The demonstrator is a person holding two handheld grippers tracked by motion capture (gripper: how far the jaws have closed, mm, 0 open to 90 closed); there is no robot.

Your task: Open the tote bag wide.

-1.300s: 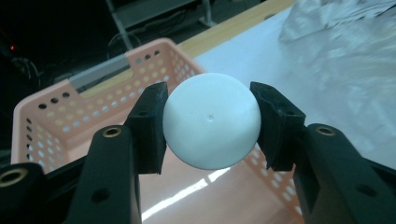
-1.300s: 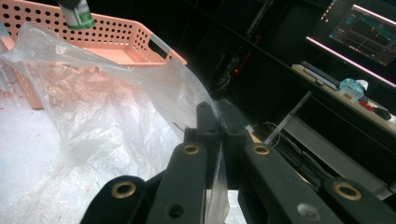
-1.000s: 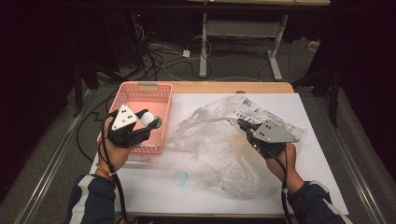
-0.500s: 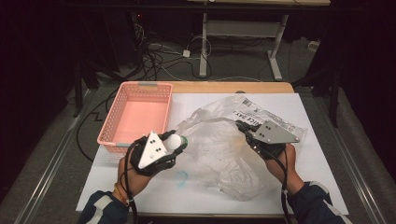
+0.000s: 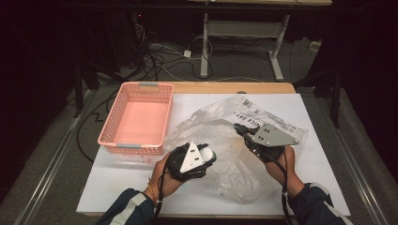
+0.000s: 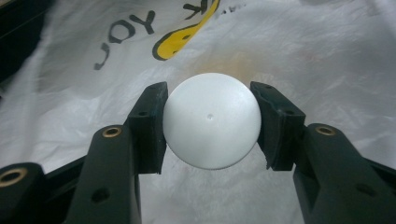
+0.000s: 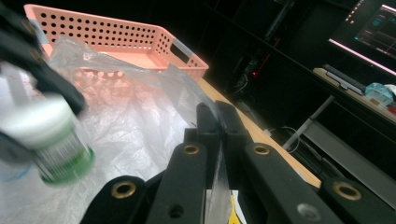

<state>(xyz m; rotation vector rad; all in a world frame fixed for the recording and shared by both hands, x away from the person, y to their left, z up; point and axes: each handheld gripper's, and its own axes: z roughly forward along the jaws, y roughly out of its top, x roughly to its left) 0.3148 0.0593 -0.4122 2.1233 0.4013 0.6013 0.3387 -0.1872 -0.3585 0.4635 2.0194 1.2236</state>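
Observation:
My left gripper [image 5: 205, 154] is shut on a small bottle [image 5: 206, 153] with a rounded white cap. In the left gripper view the white cap [image 6: 211, 126] sits squeezed between both pads, right in front of the clear plastic bag [image 6: 303, 46]. The bag [image 5: 234, 180] lies crumpled on the white table sheet, printed with black letters and a yellow mark. My right gripper [image 5: 239, 129] is shut on the bag's upper edge and holds it lifted [image 7: 218, 122]. From the right gripper view the bottle [image 7: 51, 140] looks blurred, with a ribbed clear body and a green base.
A pink perforated basket [image 5: 109, 123] stands at the table's left rear, with nothing in it; its wall [image 7: 116, 35] shows behind the bag. A desk frame and loose cables [image 5: 159, 61] lie on the floor beyond the table.
My left gripper has carried the bottle from over the basket's front right corner, rightward and down, to the bag's left side. The right gripper has stayed put with the bag edge.

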